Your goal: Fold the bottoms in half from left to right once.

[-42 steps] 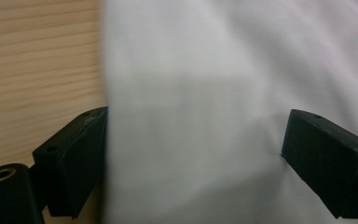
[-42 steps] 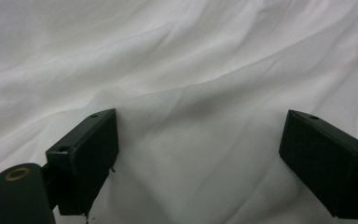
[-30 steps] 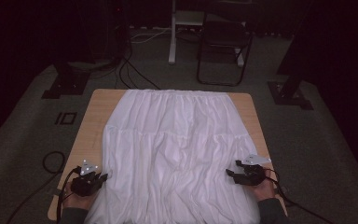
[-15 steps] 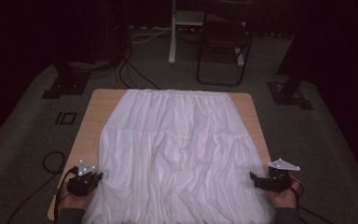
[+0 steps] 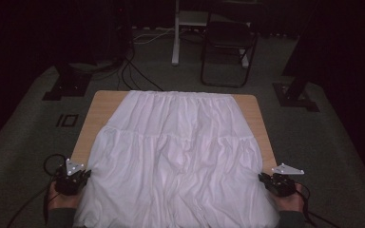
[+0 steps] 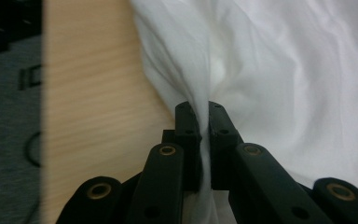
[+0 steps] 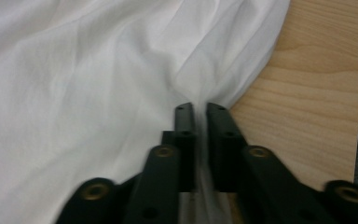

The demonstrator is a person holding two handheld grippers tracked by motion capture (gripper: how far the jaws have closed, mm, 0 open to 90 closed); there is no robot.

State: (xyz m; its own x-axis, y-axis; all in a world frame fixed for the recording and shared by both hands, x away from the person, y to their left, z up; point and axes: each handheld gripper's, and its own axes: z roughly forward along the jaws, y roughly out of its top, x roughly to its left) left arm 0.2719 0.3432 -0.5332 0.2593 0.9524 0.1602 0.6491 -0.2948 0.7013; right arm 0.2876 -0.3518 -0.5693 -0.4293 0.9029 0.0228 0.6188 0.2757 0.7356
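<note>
A white tiered skirt [image 5: 180,156] is lying spread over the wooden desk [image 5: 103,107]. The left tool [image 5: 80,176] is pinching its hem at seven o'clock; the right tool [image 5: 265,179], having just closed, is pinching it at five. Judging by both grips, the next move is probably lifting evenly to fold.

We looked for words, numbers, labels, brand names and signs, and we can't read any. The only mark we find is a small dark square outline on the grey floor [image 5: 24,142], at the left of the high view, beside the table. It has no letters or numbers in it that we can make out. It is too small and dark to tell more.
</note>
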